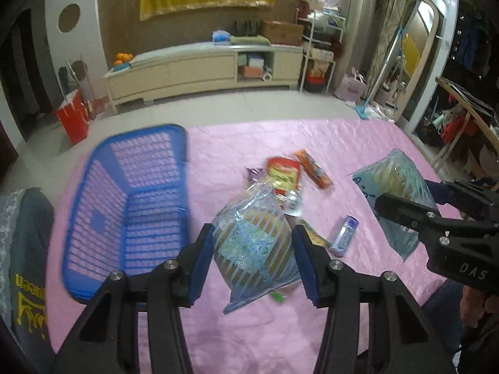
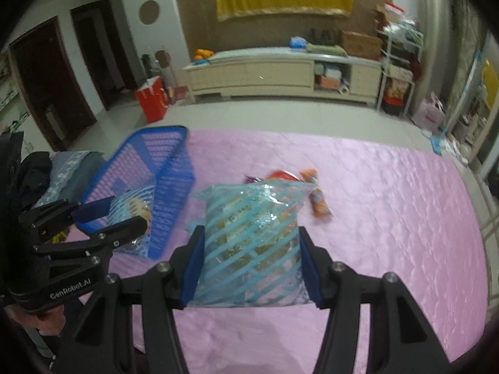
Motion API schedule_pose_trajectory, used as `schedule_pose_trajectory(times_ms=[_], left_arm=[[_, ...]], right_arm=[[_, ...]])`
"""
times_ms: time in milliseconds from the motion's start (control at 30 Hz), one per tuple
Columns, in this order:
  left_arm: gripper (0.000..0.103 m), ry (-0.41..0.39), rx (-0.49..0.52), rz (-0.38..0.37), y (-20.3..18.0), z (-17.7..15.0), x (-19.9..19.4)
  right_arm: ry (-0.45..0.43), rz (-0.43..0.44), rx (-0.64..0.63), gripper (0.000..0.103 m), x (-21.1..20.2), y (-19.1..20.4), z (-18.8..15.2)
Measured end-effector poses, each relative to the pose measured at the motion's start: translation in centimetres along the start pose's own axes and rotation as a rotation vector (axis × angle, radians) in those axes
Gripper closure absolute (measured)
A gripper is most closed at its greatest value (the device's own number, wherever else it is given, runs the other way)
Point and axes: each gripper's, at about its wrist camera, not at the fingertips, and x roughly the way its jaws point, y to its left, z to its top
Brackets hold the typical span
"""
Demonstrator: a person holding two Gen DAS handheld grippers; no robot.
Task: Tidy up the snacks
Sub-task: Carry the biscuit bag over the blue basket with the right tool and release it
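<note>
A blue slatted basket [image 1: 131, 205] stands at the table's left; it also shows in the right wrist view [image 2: 168, 168]. My left gripper [image 1: 252, 261] is shut on a blue-striped snack bag [image 1: 252, 246], held above the pink cloth right of the basket; the same gripper [image 2: 106, 215] and bag [image 2: 137, 212] show in the right wrist view. My right gripper [image 2: 252, 265] is shut on a second blue-striped snack bag [image 2: 252, 233], held above the table; this gripper [image 1: 402, 208] and bag [image 1: 396, 187] show at the right of the left wrist view.
Loose snacks lie mid-table: a red-yellow packet [image 1: 283, 177], an orange bar [image 1: 315, 168], a purple packet [image 1: 254, 174], a small lilac tube [image 1: 344, 233]. The pink tablecloth [image 2: 389, 205] covers the table. A chair back with grey cloth [image 1: 25, 249] stands at the left.
</note>
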Motion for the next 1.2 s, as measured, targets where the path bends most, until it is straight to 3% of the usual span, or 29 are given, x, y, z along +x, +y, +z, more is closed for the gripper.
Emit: schedule_pose_trajectory(times_ms=[300,500,733,1200], left_arm=[[0.055,-0.048,-0.02,0.071,7.5,-0.5,-3.8],[0.055,-0.023,-0.033,0.098,11.7,-1.8,-3.6],[0.055,0.023,-0.094,0.084,15.8,-3.0,-2.2],[0.054,0.069,-0.088,0.037,17.2,-3.3,1.0]], right_arm=[[-0.006,0.096,-0.049,0.043,1.8,6.8,1.5],[0.042,0.144,-0.086,0.043,4.5,11.2,2.0],[0.094,0.139,-0.138,0.043,7.4,14.0,2.6],[0.179,0.126,-0.236,0.042,11.1,17.1,2.8]])
